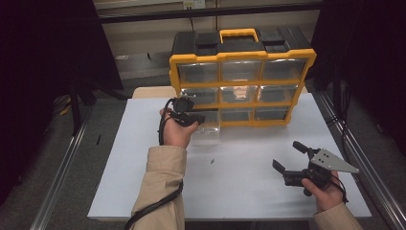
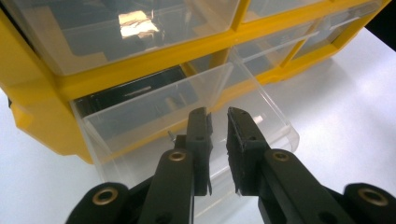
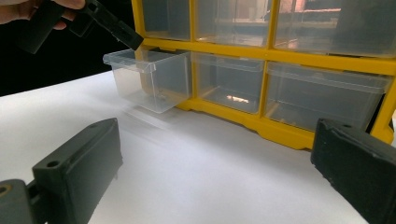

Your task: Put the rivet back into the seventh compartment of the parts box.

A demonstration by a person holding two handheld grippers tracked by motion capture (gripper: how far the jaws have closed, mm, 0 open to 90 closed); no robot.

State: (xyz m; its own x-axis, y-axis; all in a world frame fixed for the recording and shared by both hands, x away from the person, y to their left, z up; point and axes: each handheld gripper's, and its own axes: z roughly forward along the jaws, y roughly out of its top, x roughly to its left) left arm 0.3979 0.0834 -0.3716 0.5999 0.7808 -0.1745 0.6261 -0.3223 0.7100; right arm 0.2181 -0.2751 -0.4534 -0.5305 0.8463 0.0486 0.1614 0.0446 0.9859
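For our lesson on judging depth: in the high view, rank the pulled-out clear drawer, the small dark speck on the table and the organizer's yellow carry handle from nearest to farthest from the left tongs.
1. Pulled-out clear drawer, right beside the left tongs.
2. Small dark speck, on the white table toward the person.
3. Yellow carry handle, atop the organizer at the back.

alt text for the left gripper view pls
Two black jaws of the left gripper stand close together with a narrow gap, at the front lip of a clear drawer pulled partway out of a yellow organizer, which stands on a white table.
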